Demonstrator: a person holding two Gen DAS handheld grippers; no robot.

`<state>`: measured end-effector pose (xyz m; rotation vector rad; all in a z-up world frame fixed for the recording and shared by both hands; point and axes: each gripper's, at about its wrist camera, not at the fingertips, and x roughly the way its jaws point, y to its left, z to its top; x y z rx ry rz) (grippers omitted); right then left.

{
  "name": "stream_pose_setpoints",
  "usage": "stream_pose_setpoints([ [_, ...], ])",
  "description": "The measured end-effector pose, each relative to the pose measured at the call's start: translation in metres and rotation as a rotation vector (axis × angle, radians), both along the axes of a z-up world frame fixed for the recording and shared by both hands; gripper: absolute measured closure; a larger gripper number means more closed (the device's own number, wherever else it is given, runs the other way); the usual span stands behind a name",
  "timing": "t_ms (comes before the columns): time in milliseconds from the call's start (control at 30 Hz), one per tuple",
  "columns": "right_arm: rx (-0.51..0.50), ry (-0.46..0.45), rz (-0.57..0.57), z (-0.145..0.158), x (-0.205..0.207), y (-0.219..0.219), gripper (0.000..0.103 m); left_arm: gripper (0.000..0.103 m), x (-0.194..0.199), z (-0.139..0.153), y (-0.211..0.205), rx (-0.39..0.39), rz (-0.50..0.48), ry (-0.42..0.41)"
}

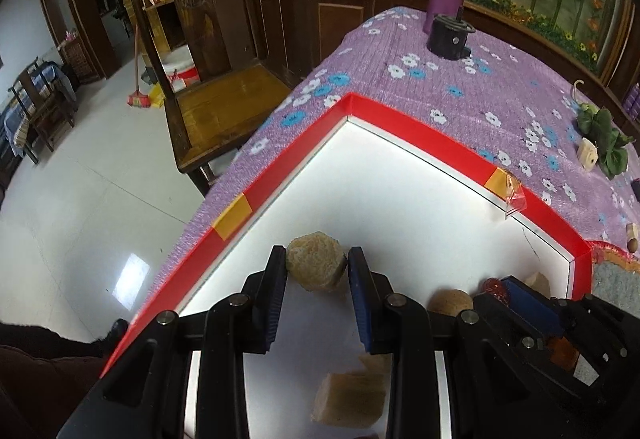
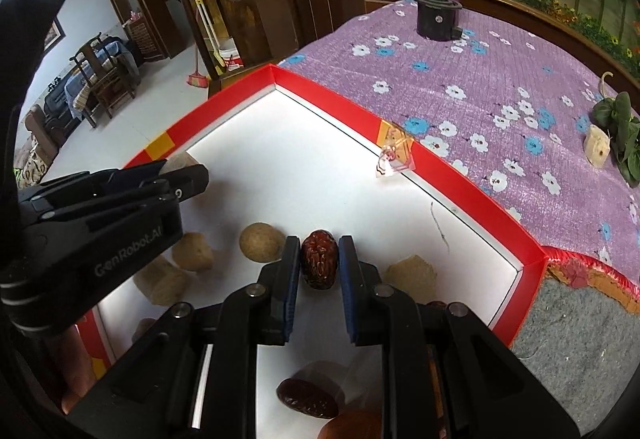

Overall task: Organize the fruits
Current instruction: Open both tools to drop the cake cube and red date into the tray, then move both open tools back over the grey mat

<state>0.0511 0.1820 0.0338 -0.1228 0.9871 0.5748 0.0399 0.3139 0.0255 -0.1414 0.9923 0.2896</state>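
As seen with both tools down over the tray:
Red-rimmed white tray [image 1: 400, 199]: stiff, under both jaws.
Pale rough fibrous chunk [image 1: 316, 266]: between left gripper [image 1: 317, 265] jaws, apparently pinched; likely light, crumbly; hold flat sides.
Wrinkled dark-red date [image 2: 319, 259]: clamped between right gripper [image 2: 319, 263] jaws; likely soft; squeeze gently mid-body.
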Motion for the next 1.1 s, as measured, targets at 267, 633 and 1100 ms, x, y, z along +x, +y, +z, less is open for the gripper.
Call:
stream_pose_setpoints([
  [267,0.001,0.001,-0.003,-0.002,-0.001,0.001,0.074,0.063,0.005,-0.002,-0.001,0.008,-0.002,0.022],
  [633,0.038,-0.059,-0.078,0.023,-0.014,-0.022,0.044,0.059,-0.003,0.017,-0.005,0.016,-0.028,-0.04],
  [1100,0.038,-0.126,-0.293,0.048,-0.037,-0.168,0.044,0.056,0.007,0.063,-0.129,-0.027,-0.282,-0.129],
])
